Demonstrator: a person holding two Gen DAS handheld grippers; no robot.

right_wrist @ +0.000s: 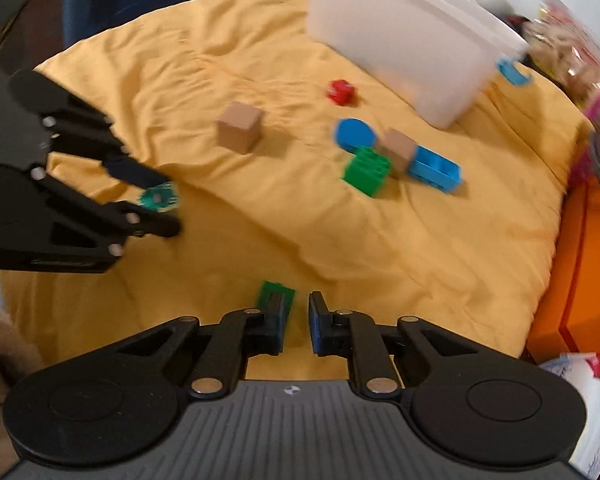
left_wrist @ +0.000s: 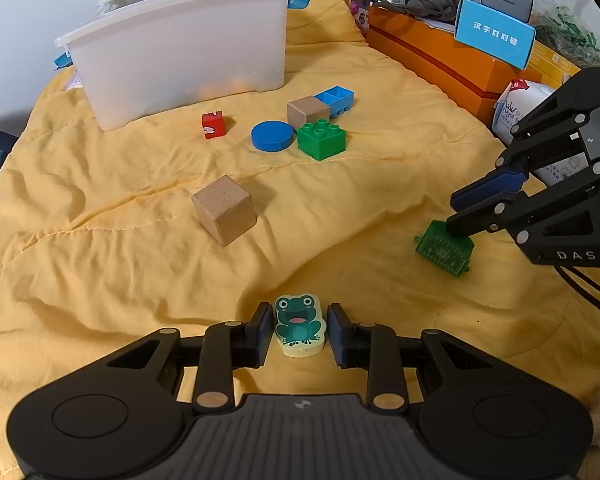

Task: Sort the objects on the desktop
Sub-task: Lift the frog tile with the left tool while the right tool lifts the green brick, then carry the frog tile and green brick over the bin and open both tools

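Toys lie all over a yellow blanket [left_wrist: 100,240]. The left gripper [left_wrist: 299,330] has its two blue pads apart, one on each side of a frog eraser [left_wrist: 299,326]. The frog sits at 6 o'clock in the left view. The pads are very near it, but small gaps show, so they are not squeezing it.

The right gripper [right_wrist: 296,322] also has its pads apart. A flat green piece [right_wrist: 278,294] lies on the blanket at its tips, partly under the left pad. In the left view this same piece is at 4 o'clock, with one dark finger resting over its top edge. The right view is blurry, so I cannot tell if the finger touches it.

A big wooden cube [left_wrist: 224,210] sits alone near the middle of the left view. Farther off, toward 12 o'clock, is a little bunch: a blue round disc [left_wrist: 272,136], a green brick [left_wrist: 321,139], a small wooden cube [left_wrist: 308,112] and a light blue brick [left_wrist: 336,99]. The disc and green brick are just beside each other. A red block [left_wrist: 213,125] sits apart, at 11 o'clock from them. Behind it stands a white plastic bin [left_wrist: 180,52]. An orange box [left_wrist: 440,60] is at 2 o'clock.
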